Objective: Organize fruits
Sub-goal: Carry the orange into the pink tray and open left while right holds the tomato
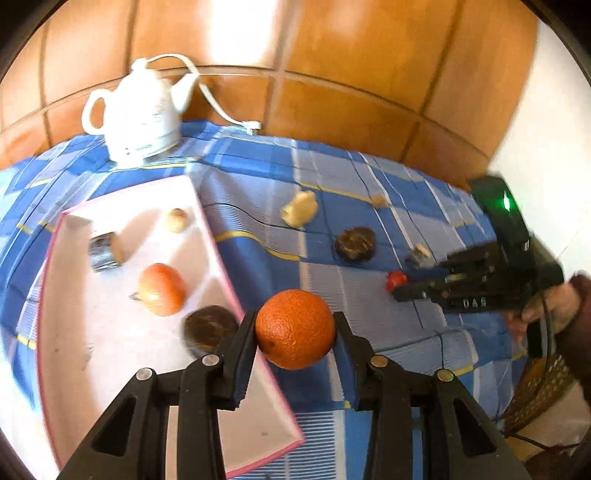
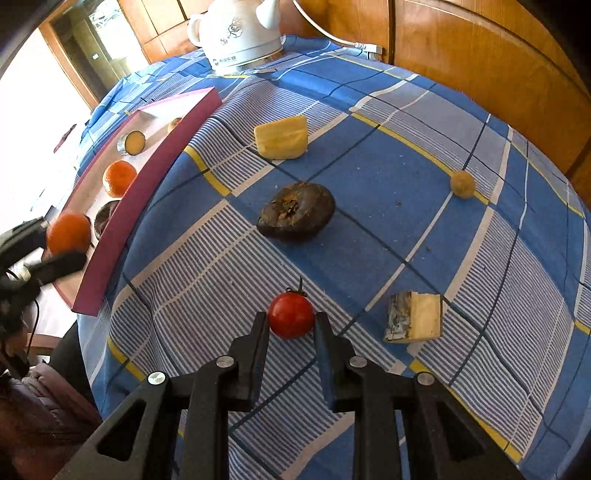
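Left gripper [image 1: 295,328] tight on orange [image 1: 294,328]; right gripper [image 2: 291,320] around tomato [image 2: 291,314]

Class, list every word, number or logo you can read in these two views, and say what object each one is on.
"DAS": pale letters on the black body of the right tongs, seen from the left wrist; blurred, so uncertain.
Grey logo and lettering on the base of the white kettle: too small to read.
Nothing else carries text.

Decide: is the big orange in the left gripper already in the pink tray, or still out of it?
Out. The orange is clamped in the left gripper, lifted at the tray's near wall, not resting inside.
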### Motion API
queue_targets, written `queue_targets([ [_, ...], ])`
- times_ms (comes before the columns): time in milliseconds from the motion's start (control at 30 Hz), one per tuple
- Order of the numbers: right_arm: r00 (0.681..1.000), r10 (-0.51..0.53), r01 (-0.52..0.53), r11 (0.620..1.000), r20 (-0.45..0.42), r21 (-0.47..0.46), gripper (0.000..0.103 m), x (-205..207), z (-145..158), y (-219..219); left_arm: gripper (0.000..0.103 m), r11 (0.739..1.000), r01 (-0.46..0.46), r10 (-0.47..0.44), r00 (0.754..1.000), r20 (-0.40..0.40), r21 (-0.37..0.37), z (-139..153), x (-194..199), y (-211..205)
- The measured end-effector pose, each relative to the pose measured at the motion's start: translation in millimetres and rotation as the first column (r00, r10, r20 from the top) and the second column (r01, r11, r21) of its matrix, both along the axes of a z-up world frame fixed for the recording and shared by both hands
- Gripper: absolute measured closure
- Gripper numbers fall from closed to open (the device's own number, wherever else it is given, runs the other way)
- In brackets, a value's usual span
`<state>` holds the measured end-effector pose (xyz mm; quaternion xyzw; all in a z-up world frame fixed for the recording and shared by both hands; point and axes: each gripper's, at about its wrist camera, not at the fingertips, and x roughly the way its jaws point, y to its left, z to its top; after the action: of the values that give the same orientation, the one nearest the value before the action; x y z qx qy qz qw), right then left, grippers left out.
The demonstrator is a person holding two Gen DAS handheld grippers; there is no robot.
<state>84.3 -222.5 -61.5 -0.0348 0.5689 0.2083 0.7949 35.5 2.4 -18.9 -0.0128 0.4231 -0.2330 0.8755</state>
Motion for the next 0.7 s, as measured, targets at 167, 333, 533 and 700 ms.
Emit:
queue_targets([
  [167, 1.0, 0.008, -0.008, 1.0, 0.007, -0.011, 0.078, -0.4, -0.1, -0.1, 0.063, 0.991, -0.121, 0.12, 0.993, -0.014, -0.055, 7.4, 11.9, 35.9],
  [333, 1.0, 0.009, -0.009, 1.0, 0.011, -0.017, 0.078, -0.8, -1.0, 1.3, 0.063, 0.969, -0.234, 0.232, 0.972, -0.03, -0.078, 9.1, 23.6, 67.1],
  [533, 1.0, 0.008, -0.008, 1.0, 0.014, -0.018, 0.078, -1.4, -0.6, 1.4, 0.063, 0.933, -0.349, 0.343, 0.936, -0.079, -0.086, 2.1, 41.0, 101.5],
  [700, 1.0, 0.011, -0.011, 1.0, 0.017, -0.019, 0.078, -0.9, -0.7, 2.1, 0.063, 0.909, -0.413, 0.407, 0.908, -0.101, -0.052, -7.4, 57.6, 120.2],
])
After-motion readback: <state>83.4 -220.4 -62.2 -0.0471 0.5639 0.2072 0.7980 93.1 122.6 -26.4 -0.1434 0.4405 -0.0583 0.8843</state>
